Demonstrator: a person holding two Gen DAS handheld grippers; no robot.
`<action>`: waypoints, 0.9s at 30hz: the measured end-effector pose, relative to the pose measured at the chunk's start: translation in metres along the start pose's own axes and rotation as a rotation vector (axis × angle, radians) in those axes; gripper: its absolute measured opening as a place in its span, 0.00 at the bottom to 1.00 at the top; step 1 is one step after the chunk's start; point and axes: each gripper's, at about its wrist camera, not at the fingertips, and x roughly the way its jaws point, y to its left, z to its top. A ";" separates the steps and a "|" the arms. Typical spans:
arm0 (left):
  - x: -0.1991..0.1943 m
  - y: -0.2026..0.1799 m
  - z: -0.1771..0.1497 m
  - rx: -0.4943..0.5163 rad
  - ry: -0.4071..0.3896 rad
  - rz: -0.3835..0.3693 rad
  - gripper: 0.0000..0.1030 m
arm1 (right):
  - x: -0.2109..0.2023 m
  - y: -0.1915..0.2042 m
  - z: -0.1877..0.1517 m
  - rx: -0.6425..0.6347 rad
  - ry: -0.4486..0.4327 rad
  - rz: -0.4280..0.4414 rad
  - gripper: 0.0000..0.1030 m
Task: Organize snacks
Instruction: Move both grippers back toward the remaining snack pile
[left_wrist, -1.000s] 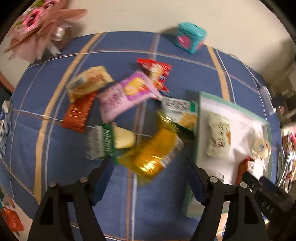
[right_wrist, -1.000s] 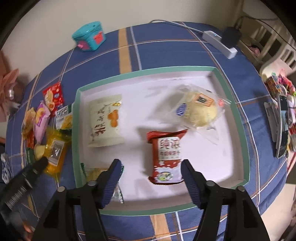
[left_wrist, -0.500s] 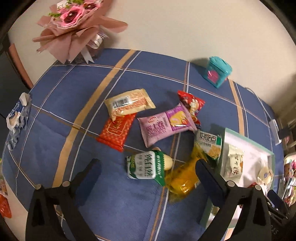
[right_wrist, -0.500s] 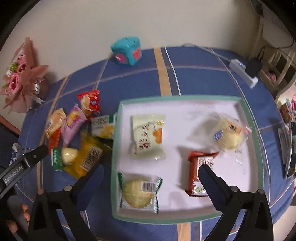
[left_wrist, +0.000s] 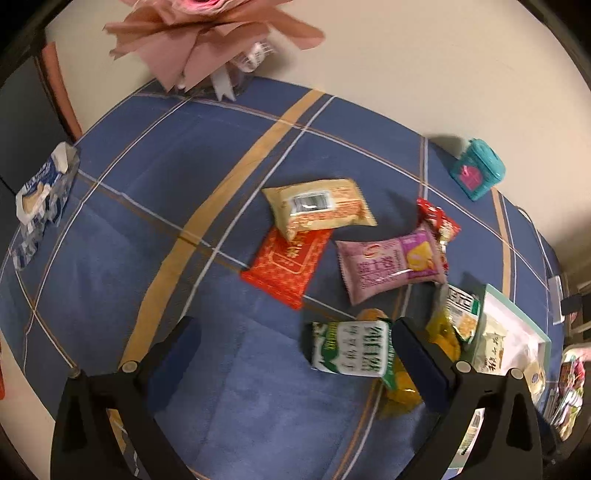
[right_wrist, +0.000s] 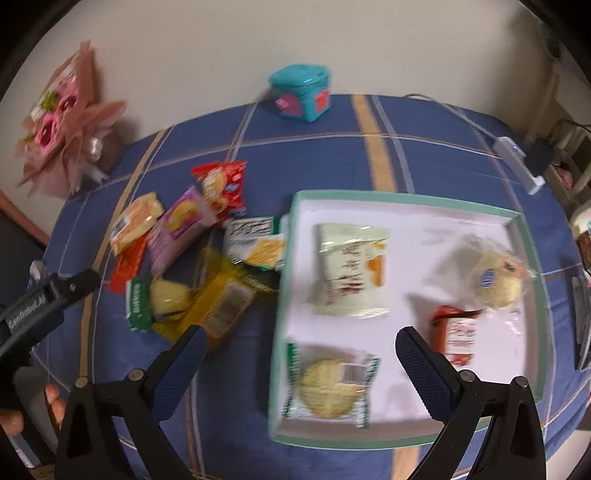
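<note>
- The left gripper has its fingers spread as wide as they go, with nothing between the pads; it hangs over the blue plaid cloth of the bench.
- Just inside its right finger lies a green-and-white packet, a little blurred, resting partly on a yellow packet. I see no contact between finger and packet.
- Further out in the left view sit the loose snacks: an orange-red packet with a tan packet overlapping its top edge, a pink packet beside them, and a red packet tucked behind the pink one.
- The right gripper is likewise fully spread and empty, poised above the near left corner of the tray.
- Between its fingers, down in the tray, lies a round biscuit in a green-edged wrapper.
- The tray also holds a pale packet with orange print, a small red packet by the right finger, and a bun in clear wrap toward the far right.
- A white-and-green cracker packet leans against the tray's left wall, outside it.
- Past the snacks, a teal box stands near the wall and a pink bouquet sits at the bench's far left corner.
- A bare hand shows at the lower left of the right view, under the other gripper's handle.
</note>
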 end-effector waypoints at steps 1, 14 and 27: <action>0.002 0.004 0.001 -0.011 0.005 -0.001 1.00 | 0.003 0.007 -0.001 -0.006 0.010 0.012 1.00; 0.015 0.022 0.006 -0.121 0.044 -0.066 1.00 | 0.019 0.041 0.004 0.043 0.017 0.127 1.00; 0.032 0.001 0.008 -0.040 0.072 -0.090 1.00 | 0.033 0.040 0.007 0.074 -0.002 0.135 1.00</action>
